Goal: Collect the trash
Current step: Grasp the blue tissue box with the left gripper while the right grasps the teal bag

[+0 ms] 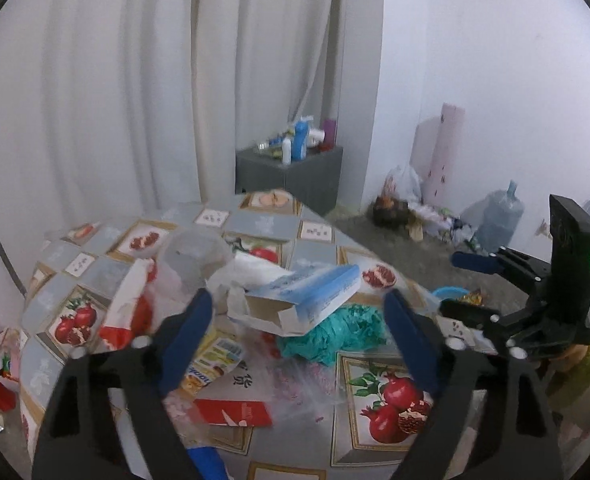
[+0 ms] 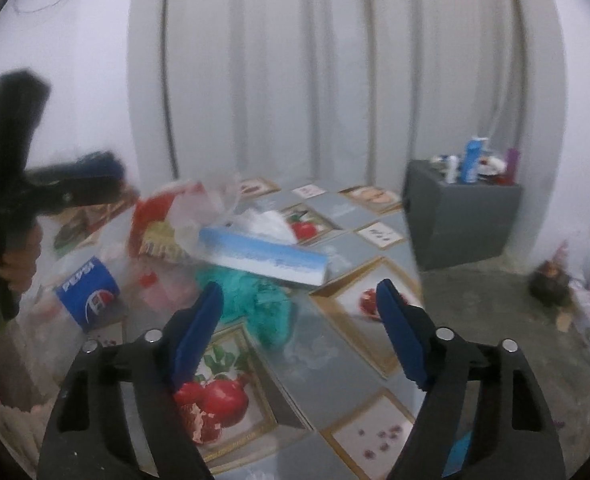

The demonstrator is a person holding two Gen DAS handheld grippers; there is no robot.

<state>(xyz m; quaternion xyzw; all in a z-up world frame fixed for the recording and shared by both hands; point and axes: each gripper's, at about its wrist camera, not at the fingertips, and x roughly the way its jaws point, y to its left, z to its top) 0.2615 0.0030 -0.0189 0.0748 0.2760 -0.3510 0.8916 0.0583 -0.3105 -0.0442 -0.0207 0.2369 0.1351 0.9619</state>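
Observation:
Trash lies heaped on a table with a pomegranate-print cloth point(image 1: 375, 432). In the left wrist view an open blue-and-white carton point(image 1: 307, 300) rests on a crumpled teal wad point(image 1: 335, 332), with a red-and-white wrapper point(image 1: 127, 312), clear plastic point(image 1: 195, 256) and a red card point(image 1: 235, 412) around them. My left gripper point(image 1: 299, 304) is open and empty, just short of the carton. My right gripper point(image 2: 299, 292) is open and empty above the cloth, near the teal wad point(image 2: 255, 296) and carton point(image 2: 263, 260). It also shows at the right of the left wrist view point(image 1: 463, 280). A Pepsi bottle point(image 2: 89, 294) lies left.
A grey box point(image 1: 291, 172) with bottles on top stands beyond the table by white curtains. Bags and a large water jug point(image 1: 499, 216) sit on the floor along the right wall. The table edge point(image 2: 415, 272) drops to grey floor on the right.

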